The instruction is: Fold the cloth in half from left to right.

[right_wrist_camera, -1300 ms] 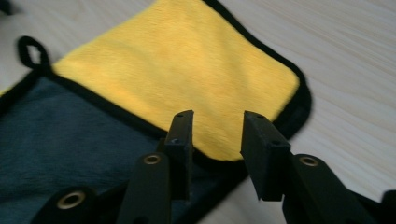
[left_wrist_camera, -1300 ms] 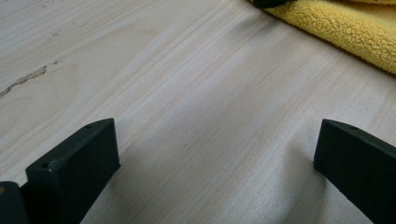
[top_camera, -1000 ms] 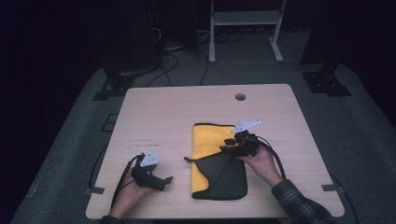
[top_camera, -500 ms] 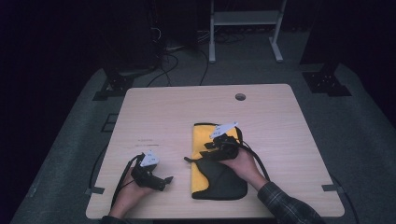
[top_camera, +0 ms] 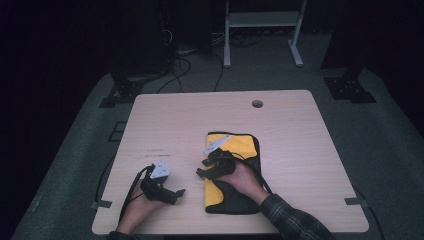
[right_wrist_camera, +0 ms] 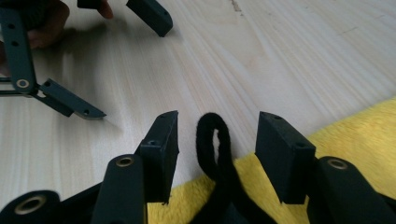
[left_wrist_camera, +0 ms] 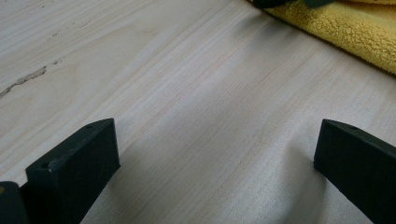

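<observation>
A folded yellow cloth (top_camera: 235,145) with black trim lies on the wooden table (top_camera: 200,115); its near end is under a hand. At the cloth's left edge my right gripper (top_camera: 201,172) stands open. In the right gripper view the black hanging loop (right_wrist_camera: 215,140) of the yellow cloth (right_wrist_camera: 355,135) rises between the two jaws of the right gripper (right_wrist_camera: 219,122), which do not press on it. To the left, my left gripper (top_camera: 179,194) rests low over bare wood, open and empty (left_wrist_camera: 210,154), with the cloth's edge (left_wrist_camera: 345,32) ahead of it. The right gripper view also shows the left gripper (right_wrist_camera: 126,70) ahead.
A round cable hole (top_camera: 257,104) sits near the table's far edge. Beyond the table are cables on the dark floor and a white stand (top_camera: 260,20). Bare wood lies on the far half and right side of the table.
My right gripper has moved left across the cloth, from its right side to its left edge. The left gripper has stayed in place.
</observation>
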`<state>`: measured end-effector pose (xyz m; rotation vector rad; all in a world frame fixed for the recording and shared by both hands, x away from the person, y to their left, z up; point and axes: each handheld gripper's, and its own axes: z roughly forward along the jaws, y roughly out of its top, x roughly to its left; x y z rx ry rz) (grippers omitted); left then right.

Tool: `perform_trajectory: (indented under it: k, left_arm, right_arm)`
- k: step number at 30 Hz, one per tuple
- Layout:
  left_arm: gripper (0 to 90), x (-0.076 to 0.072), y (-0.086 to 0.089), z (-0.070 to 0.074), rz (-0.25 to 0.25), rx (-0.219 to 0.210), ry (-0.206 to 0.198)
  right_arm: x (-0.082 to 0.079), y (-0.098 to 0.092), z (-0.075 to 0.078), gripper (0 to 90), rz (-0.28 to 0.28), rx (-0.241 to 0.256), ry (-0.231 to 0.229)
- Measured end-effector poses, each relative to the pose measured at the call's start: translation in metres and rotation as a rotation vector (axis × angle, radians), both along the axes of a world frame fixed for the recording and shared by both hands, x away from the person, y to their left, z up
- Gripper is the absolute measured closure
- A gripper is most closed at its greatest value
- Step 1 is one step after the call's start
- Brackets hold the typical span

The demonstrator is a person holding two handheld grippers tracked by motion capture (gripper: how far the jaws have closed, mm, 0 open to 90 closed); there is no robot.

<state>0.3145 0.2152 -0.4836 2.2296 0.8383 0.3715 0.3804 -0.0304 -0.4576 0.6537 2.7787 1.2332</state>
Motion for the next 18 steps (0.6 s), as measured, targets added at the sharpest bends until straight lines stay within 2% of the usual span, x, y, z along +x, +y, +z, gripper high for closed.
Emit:
perform_trajectory:
  k: [6,9,13,18]
  left_arm:
    - [0.0,0.0,0.0,0.0,0.0,0.0,0.0]
    - [0.0,0.0,0.0,0.0,0.001,0.0,0.0]
    - [0.0,0.0,0.0,0.0,0.001,-0.001,0.001]
    - [0.0,0.0,0.0,0.0,0.0,0.0,-0.001]
  right_arm:
    - [0.003,0.011,-0.009,50.1,0.01,-0.014,0.015]
    - [0.003,0.013,-0.011,60.6,0.014,-0.028,0.011]
    - [0.002,0.011,-0.011,79.0,0.009,-0.028,0.004]
    - [0.002,0.006,-0.006,83.4,0.01,-0.008,0.0]
